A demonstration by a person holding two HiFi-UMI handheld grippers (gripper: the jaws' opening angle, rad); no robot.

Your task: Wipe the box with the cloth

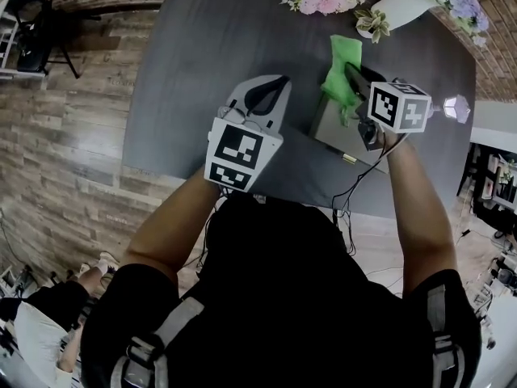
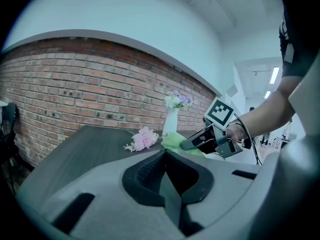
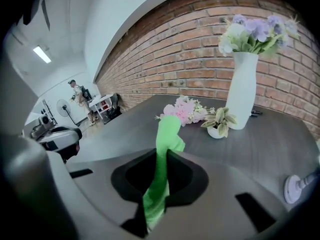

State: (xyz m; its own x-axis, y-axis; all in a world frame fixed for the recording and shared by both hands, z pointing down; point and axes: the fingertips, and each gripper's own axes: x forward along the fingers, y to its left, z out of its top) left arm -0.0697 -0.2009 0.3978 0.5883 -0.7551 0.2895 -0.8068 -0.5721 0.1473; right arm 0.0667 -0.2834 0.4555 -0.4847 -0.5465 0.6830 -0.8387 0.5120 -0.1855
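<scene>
Head view, progress: right gripper (image 1: 349, 71) was clamped on the green cloth (image 1: 343, 53), which hung over the box (image 1: 327, 129). Wiping seemed barely begun, with most of the box left.
Head view, box: grey, flat and closed, it lay on the dark table (image 1: 202, 47), nearer the person than the white vase (image 1: 400, 6).
Left gripper view: left gripper (image 2: 164, 153) had its jaws together and empty, well apart from the vase (image 2: 171, 121).
Right gripper view: the cloth (image 3: 162, 174) was pinched between the jaws, its free end pointing left of the vase (image 3: 242, 89). The box was not visible.
</scene>
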